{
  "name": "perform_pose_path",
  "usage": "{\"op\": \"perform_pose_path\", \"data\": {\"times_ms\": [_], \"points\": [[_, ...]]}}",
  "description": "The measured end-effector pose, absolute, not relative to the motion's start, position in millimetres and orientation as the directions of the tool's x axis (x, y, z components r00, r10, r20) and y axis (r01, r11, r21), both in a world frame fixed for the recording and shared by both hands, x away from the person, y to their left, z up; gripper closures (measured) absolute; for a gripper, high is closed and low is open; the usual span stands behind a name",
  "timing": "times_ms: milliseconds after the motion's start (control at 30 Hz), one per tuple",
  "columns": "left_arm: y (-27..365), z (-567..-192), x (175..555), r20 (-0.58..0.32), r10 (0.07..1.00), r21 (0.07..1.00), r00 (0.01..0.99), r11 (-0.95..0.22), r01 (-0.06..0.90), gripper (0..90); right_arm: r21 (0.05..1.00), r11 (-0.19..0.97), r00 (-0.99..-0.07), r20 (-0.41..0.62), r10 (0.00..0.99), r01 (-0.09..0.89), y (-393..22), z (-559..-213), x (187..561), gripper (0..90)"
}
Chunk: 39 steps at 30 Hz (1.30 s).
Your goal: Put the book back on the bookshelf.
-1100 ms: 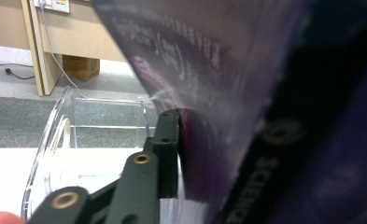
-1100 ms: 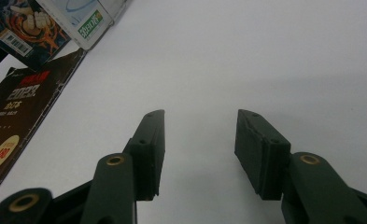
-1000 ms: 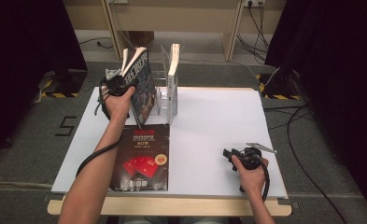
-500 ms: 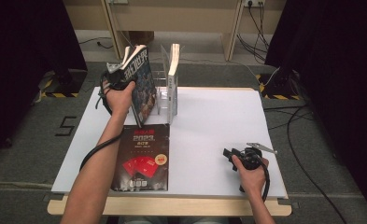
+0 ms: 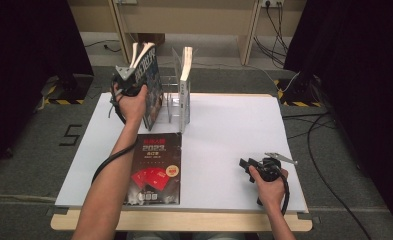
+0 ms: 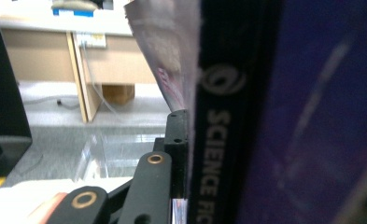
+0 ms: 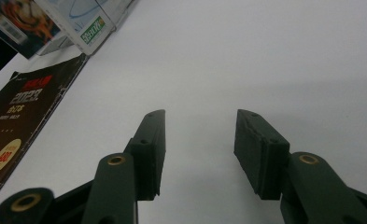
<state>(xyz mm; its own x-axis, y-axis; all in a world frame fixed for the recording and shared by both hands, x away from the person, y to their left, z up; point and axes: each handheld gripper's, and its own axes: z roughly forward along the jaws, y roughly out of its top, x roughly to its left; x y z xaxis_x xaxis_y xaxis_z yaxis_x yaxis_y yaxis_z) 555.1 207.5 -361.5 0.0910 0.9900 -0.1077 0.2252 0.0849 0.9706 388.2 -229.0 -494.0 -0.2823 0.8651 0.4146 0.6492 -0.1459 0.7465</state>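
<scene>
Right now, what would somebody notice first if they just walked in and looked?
Probably the dark book held upright by the left gripper at the table's far left, beside a clear rack with another book standing in it. Next, the black and red magazine lying flat near the front edge, and the right gripper resting open.

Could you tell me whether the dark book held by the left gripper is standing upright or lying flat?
Upright, slightly tilted. The dark book stands on edge beside the clear rack, clamped by the left gripper, pages fanning at the top.
</scene>
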Motion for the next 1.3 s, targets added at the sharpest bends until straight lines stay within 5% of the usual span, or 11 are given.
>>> {"op": "perform_pose_path", "data": {"times_ms": [367,867,1300], "points": [[215,-369,549,-0.101,0.987,0.976,0.123,0.074,0.207,71.5,0.746,-0.143,-0.282,0.412,0.866,0.651,-229,-494,388,54.5],[226,-353,530,-0.16,0.969,0.972,0.19,0.121,0.204,45.1,0.746,-0.133,-0.29,0.407,0.866,0.653,-226,-493,386,54.4],[245,-351,490,-0.195,0.957,0.968,0.214,0.153,0.198,45.6,0.744,-0.136,-0.285,0.409,0.867,0.654,-223,-492,384,54.3]]}}
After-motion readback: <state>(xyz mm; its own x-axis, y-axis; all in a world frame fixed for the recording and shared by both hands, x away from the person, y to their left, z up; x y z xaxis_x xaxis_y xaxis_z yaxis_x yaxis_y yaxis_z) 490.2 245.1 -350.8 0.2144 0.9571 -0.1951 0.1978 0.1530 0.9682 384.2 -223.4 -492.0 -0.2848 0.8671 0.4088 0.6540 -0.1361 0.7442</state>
